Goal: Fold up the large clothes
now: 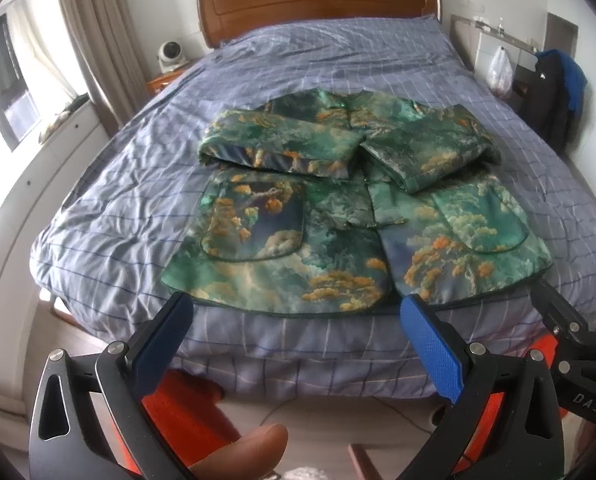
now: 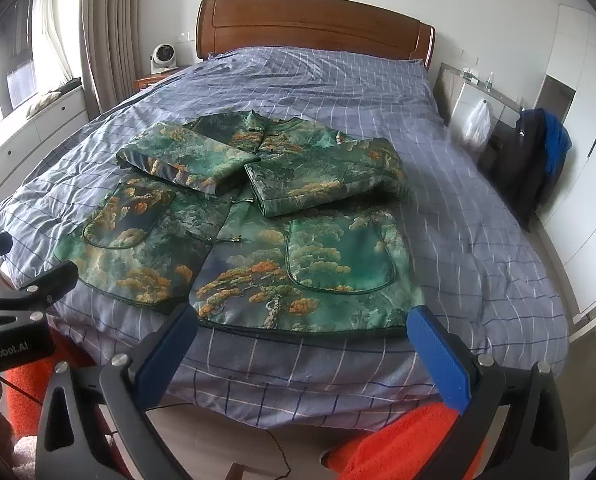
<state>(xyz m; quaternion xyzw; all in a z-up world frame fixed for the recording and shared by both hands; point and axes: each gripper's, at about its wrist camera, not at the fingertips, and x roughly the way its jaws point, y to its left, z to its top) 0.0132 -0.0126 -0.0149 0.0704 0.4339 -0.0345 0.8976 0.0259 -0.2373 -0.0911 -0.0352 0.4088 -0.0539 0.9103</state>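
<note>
A green jacket with an orange tree print (image 1: 338,216) lies face up on the bed, hem toward me, both sleeves folded across its chest. It also shows in the right wrist view (image 2: 257,216). My left gripper (image 1: 293,308) is open and empty, held just off the foot of the bed in front of the left half of the hem. My right gripper (image 2: 302,320) is open and empty, in front of the right half of the hem. The right gripper also shows at the right edge of the left wrist view (image 1: 566,272).
The bed has a blue checked cover (image 1: 137,184) and a wooden headboard (image 1: 318,8). A white fan (image 1: 169,54) stands on the nightstand at back left. A dark and blue garment (image 2: 538,152) hangs at the right by white cabinets. Orange fabric (image 2: 402,440) lies below.
</note>
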